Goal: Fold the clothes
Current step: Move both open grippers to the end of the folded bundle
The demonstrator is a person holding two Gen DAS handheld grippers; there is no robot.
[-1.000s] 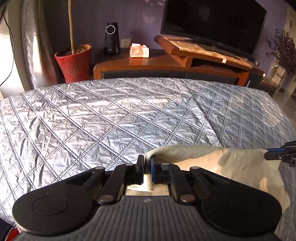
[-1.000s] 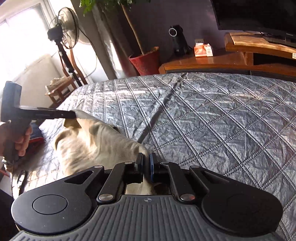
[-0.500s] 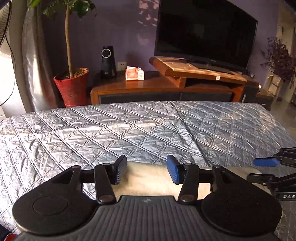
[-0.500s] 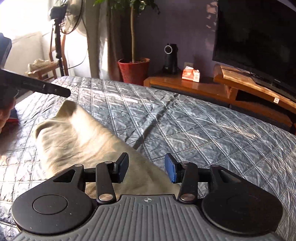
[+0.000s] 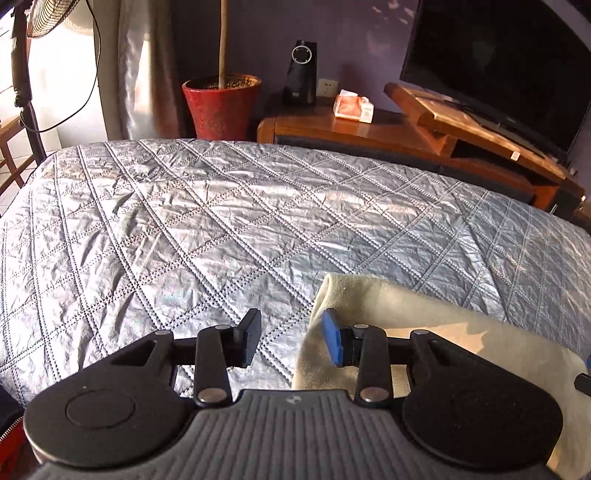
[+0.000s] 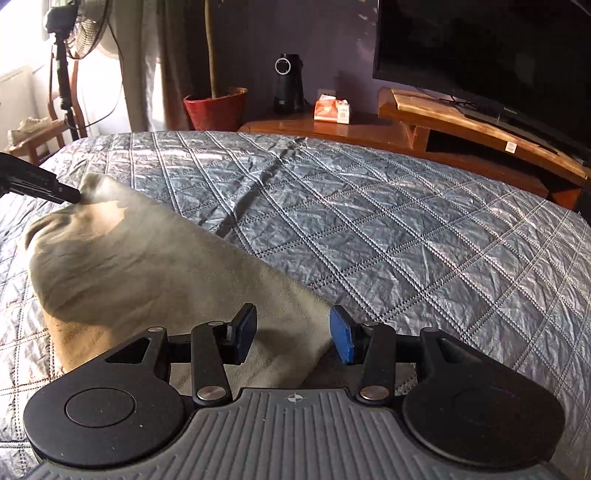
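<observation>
A beige garment [image 5: 424,321] lies in a folded, rumpled strip on the quilted grey-blue bedspread [image 5: 184,240]. My left gripper [image 5: 291,332] hovers at the garment's left end. Its jaws are closing with mostly quilt between them, and the cloth's edge lies just inside the blue right pad [image 5: 334,341], unpinched. In the right wrist view the garment [image 6: 147,266] runs away to the left, where the left gripper's tip [image 6: 72,195] meets its far corner. My right gripper [image 6: 293,328] stands over the near end. Its jaws are opening above the cloth and do not pinch it.
Beyond the bed's far edge stand a red plant pot [image 5: 221,105], a wooden TV stand [image 5: 406,129] with a tissue box [image 5: 352,107] and a black speaker [image 5: 301,74], and a large TV [image 5: 498,62]. A fan [image 6: 79,33] and a wooden chair [image 6: 33,140] stand at the left.
Both grippers, shut on the garment a second ago, have opened and let it go. The garment now rests on the bed. The left gripper has shifted left, to the cloth's edge.
</observation>
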